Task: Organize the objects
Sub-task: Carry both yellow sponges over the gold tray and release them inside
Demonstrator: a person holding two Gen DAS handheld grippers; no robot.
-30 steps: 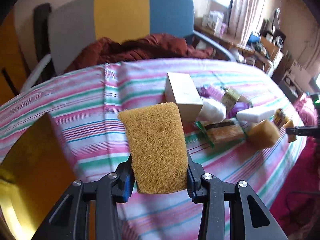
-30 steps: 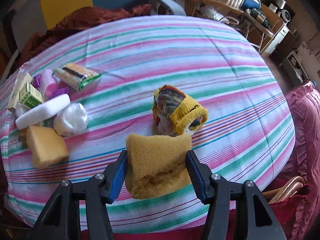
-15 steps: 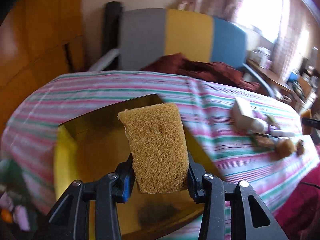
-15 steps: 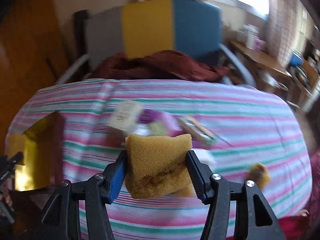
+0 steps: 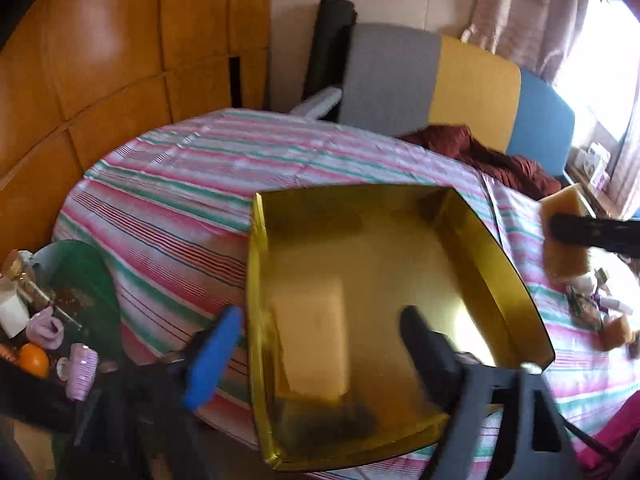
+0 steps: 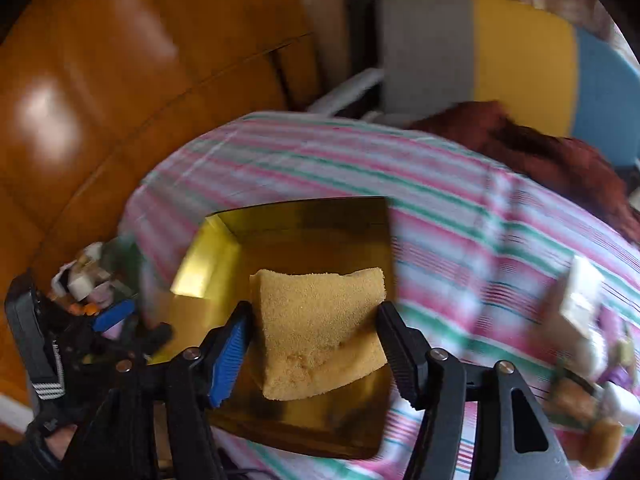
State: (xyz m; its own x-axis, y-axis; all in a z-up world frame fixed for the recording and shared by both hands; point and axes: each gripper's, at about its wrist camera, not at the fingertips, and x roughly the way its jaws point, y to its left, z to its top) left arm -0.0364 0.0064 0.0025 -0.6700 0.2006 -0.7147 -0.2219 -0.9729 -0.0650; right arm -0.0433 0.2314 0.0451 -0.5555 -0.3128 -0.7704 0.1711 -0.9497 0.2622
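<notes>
A gold box (image 5: 496, 240) sits open on the striped table. A yellow sponge (image 5: 312, 344) lies inside it at its near left. My left gripper (image 5: 320, 340) is open and empty just above that sponge. My right gripper (image 6: 316, 340) is shut on a second yellow sponge (image 6: 320, 328) and holds it over the gold box (image 6: 224, 260). The right gripper and its sponge (image 5: 564, 236) also show at the right edge of the left wrist view. The left gripper (image 6: 132, 320) shows at the left of the right wrist view.
A green tray (image 5: 80, 280) with small items, a purple clip (image 5: 82, 368) and an orange (image 5: 34, 364) sits left of the box. Loose items, a white carton (image 6: 580, 296) and another sponge (image 6: 604, 444) lie on the table at right. A chair (image 5: 440, 80) with a red cloth (image 5: 480, 152) stands behind.
My left gripper has opened and let its sponge go into the gold box. My right gripper has swung left with its sponge, from over the table's middle to above the box.
</notes>
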